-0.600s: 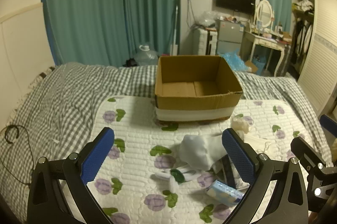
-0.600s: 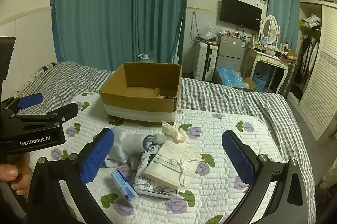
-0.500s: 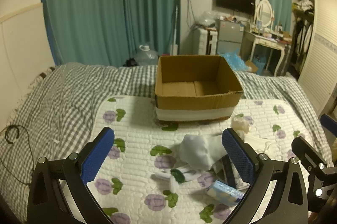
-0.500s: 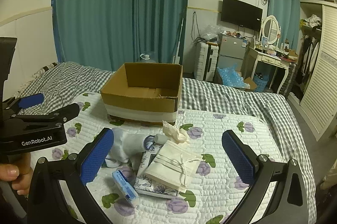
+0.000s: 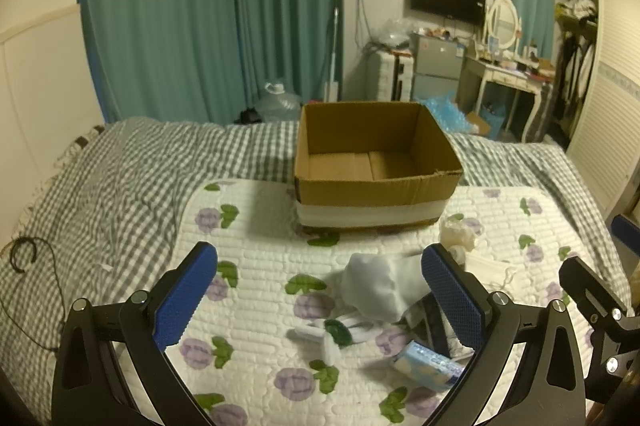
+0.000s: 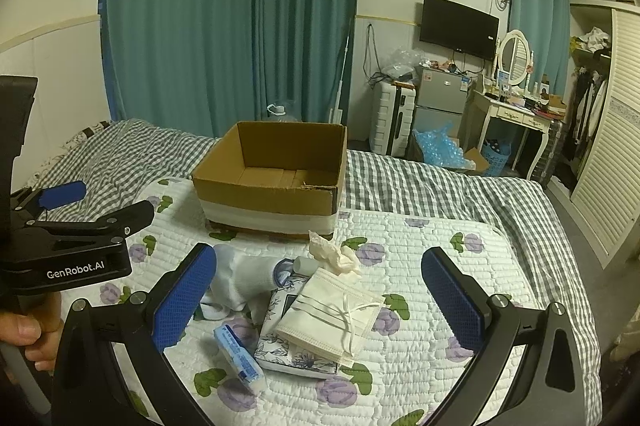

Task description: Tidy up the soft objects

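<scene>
Hovering over the flowered quilt [image 5: 256,266], the left gripper [image 5: 319,296] has its jaws spread as wide as they go and holds nothing, tilted down toward the white sock [image 5: 380,286] that lies between its blue pads, likely so either piece of the pile can be reached. The cardboard box [image 5: 376,186] stands empty just beyond, probably the place the soft things are meant for. A blue tissue pack [image 5: 428,366] lies near the right pad.

From the right wrist, the right gripper [image 6: 319,296] is equally wide open and empty, aimed at the stack of face masks [image 6: 332,314] resting on a flowered pouch [image 6: 280,346], with a crumpled tissue [image 6: 334,254] and a small roll [image 6: 304,264] between them and the box. Nothing blocks the box mouth; the left gripper at the left edge crowds the sock side
</scene>
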